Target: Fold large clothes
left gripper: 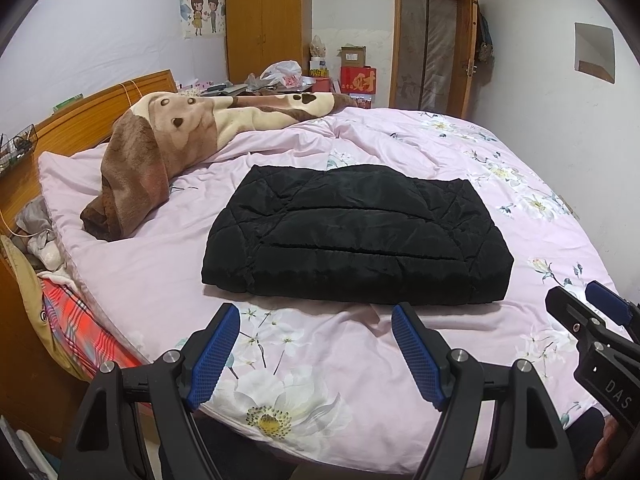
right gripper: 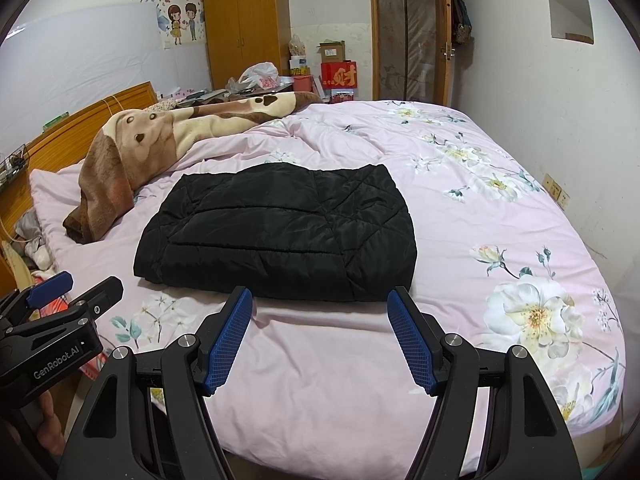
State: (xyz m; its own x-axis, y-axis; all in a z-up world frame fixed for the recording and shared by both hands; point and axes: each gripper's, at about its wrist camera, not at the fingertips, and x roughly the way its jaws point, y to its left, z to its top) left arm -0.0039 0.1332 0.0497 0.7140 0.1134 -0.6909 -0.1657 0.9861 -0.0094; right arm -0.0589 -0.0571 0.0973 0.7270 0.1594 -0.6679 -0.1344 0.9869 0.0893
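Observation:
A black quilted jacket (left gripper: 356, 236) lies folded into a flat rectangle in the middle of the pink floral bed (left gripper: 312, 352); it also shows in the right wrist view (right gripper: 280, 236). My left gripper (left gripper: 316, 320) is open and empty, just short of the jacket's near edge. My right gripper (right gripper: 320, 304) is open and empty, its tips close to the jacket's near edge. The right gripper shows at the right edge of the left wrist view (left gripper: 588, 300), and the left gripper shows at the left of the right wrist view (right gripper: 72, 284).
A brown and cream dog-print blanket (left gripper: 160, 152) lies bunched at the bed's far left by the wooden headboard (left gripper: 80, 120). A wardrobe (left gripper: 268, 20), boxes and a door (left gripper: 432, 40) stand behind. Clutter sits beside the bed at the left (left gripper: 60, 280).

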